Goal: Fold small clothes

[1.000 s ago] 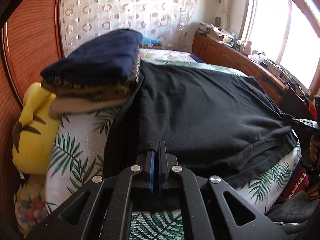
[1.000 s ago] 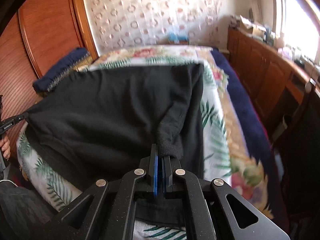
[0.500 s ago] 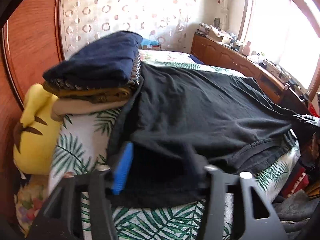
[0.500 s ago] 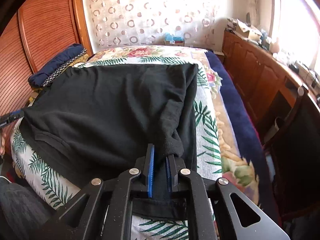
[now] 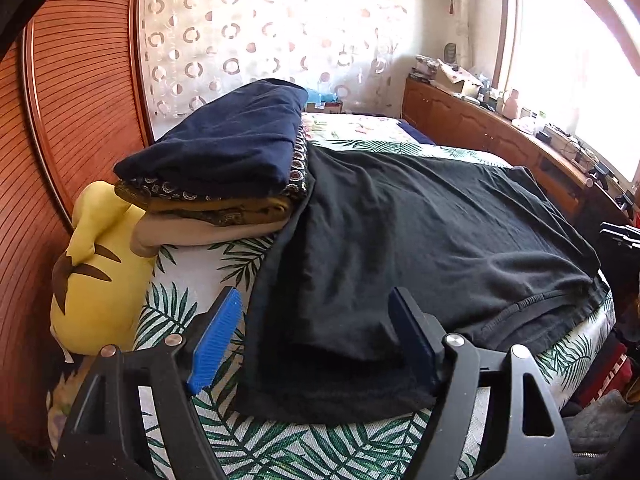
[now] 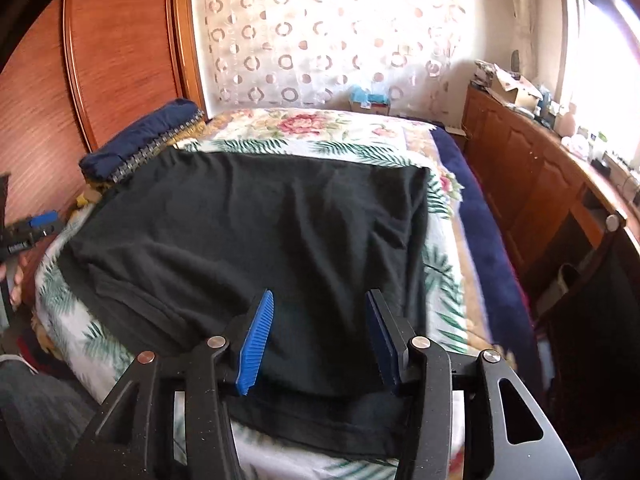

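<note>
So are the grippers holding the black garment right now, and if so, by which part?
Nothing is held. Both the left gripper and right gripper have just been opening; the black garment lies loose between their pads.

Both tools share one build. The left gripper (image 5: 316, 332) has matte black, speckled arms with triangular cut-outs, round silver screw heads at the pivots, and ribbed bright-blue pads (image 5: 216, 336) on the inner faces of its fingers. The right gripper (image 6: 320, 336) has the same black linkage, silver screws and ribbed blue pads (image 6: 256, 344). In the right wrist view, the left gripper's black body carries small white lettering, too blurred to read.
</note>
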